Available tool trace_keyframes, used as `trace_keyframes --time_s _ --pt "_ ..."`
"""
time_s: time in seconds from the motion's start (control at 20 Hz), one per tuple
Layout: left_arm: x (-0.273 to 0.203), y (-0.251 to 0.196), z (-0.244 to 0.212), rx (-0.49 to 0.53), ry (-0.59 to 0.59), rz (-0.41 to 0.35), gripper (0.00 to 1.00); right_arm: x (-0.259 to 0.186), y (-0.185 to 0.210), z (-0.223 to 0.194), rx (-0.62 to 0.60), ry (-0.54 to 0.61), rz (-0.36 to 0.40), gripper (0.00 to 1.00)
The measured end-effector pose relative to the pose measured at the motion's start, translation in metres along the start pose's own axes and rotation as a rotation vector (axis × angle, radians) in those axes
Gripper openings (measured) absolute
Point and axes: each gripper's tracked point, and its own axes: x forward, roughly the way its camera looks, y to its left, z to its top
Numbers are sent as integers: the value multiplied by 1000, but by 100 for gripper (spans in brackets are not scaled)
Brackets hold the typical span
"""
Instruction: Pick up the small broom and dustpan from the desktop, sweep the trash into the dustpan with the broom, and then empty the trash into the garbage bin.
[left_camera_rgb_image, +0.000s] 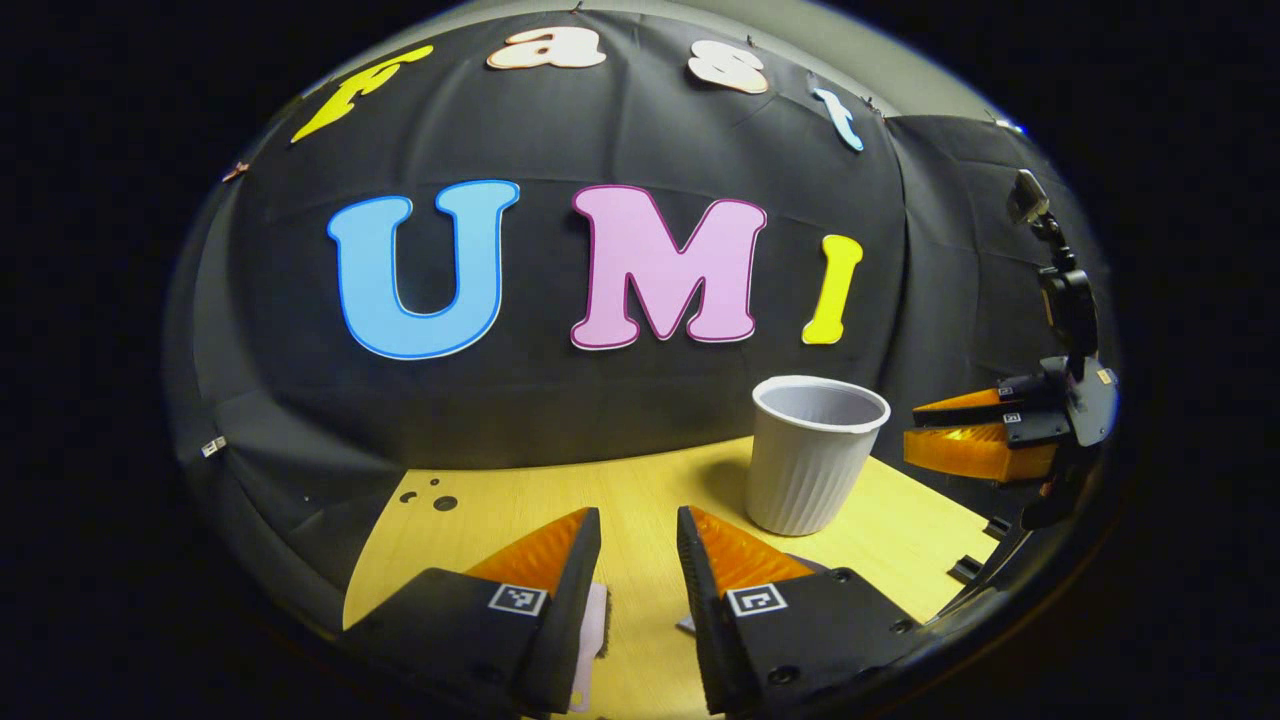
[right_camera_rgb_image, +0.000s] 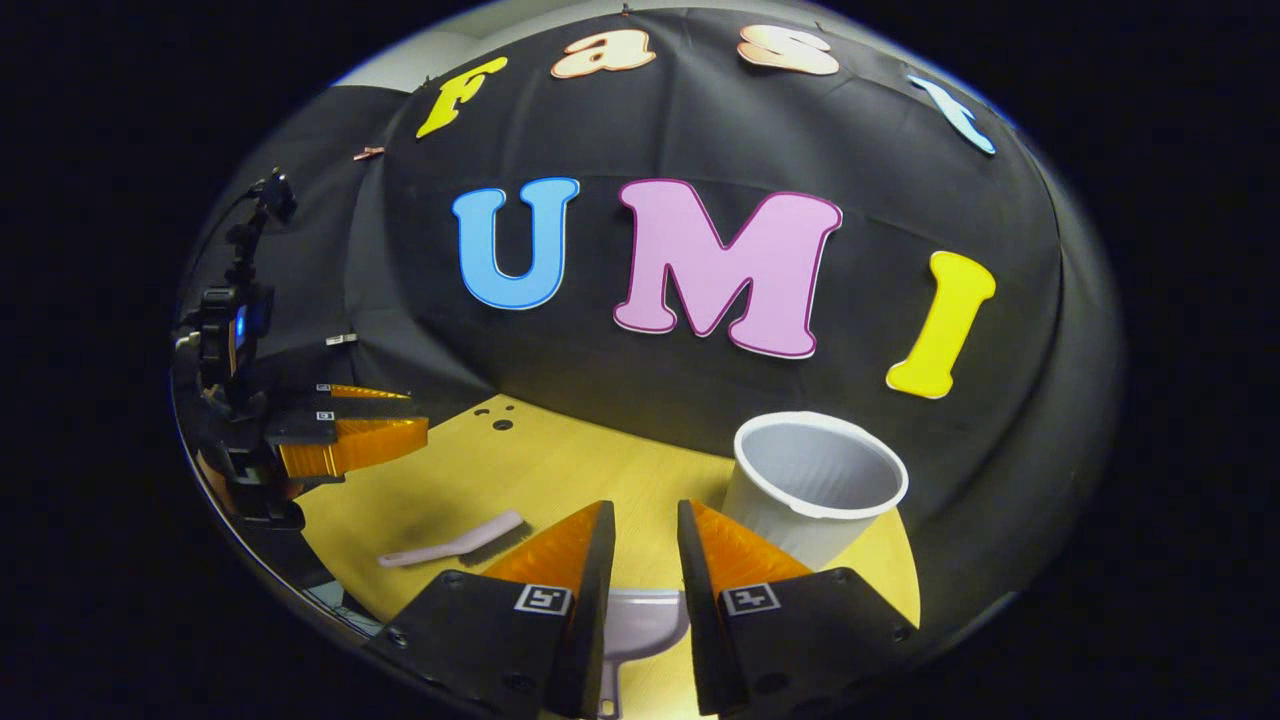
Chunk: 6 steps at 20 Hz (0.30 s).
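Both grippers, left (left_camera_rgb_image: 640, 545) and right (right_camera_rgb_image: 645, 535), hang part-open and empty, broom (right_camera_rgb_image: 455, 541) and dustpan (right_camera_rgb_image: 640, 620) lying just below their fingers.

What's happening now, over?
Both grippers open, left and right, holding nothing. Broom and dustpan lie on desk. Bin upright by wall. Nothing in the way.

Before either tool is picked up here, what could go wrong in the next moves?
The garbage bin stands close beside the right gripper, which hangs open over the dustpan; a wide reach might tip it. The broom lies flat on the desktop, so the open left gripper could slip off its thin handle.
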Motion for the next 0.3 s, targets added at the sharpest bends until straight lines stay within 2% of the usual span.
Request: trace_keyframes --time_s 0.3 --pt "4 -10 -3 -7 28 -11 51 6 2 -3 9 23 12 45"
